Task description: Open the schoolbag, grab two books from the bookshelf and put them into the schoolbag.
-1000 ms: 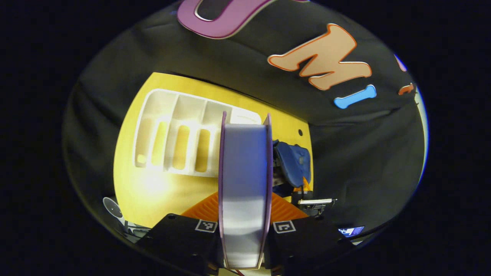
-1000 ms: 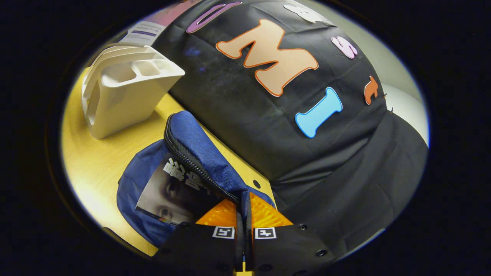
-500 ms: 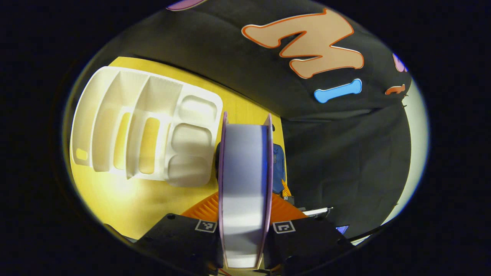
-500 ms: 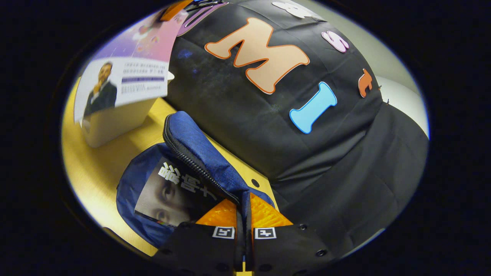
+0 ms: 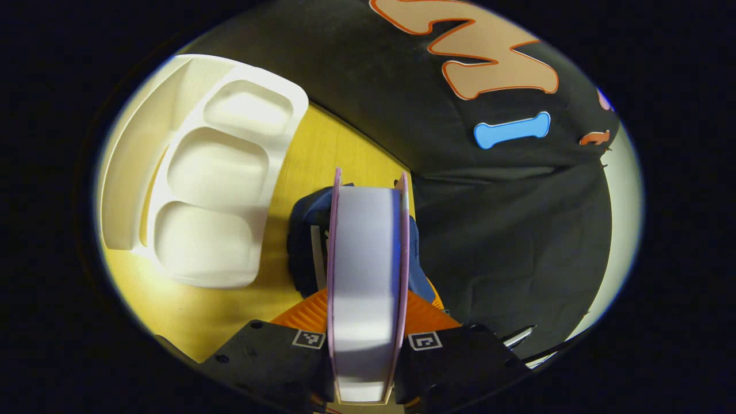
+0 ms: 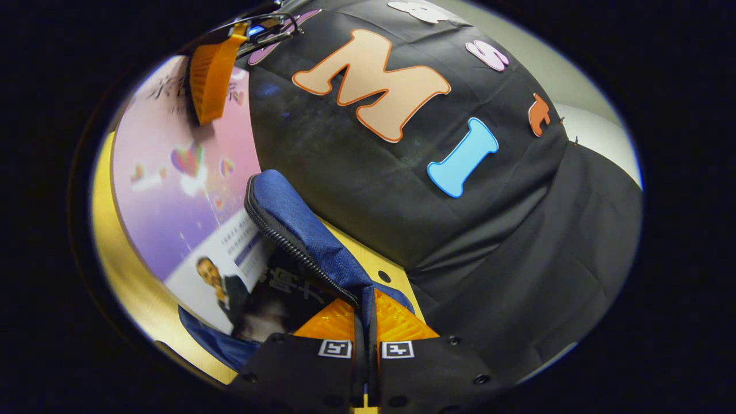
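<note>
Your left gripper [image 5: 367,313] clamps a thick pink-covered book [image 5: 366,276] above the open blue fabric schoolbag [image 6: 299,230] on the yellow table [image 5: 230,305]; your right gripper [image 6: 366,322] pinches the bag's zippered flap, beside the white plastic bookshelf [image 5: 213,184].

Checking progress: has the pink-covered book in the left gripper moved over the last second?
Yes. The pink-covered book has come across from the white plastic bookshelf to the blue schoolbag, its lower end now at the bag's open mouth.
</note>
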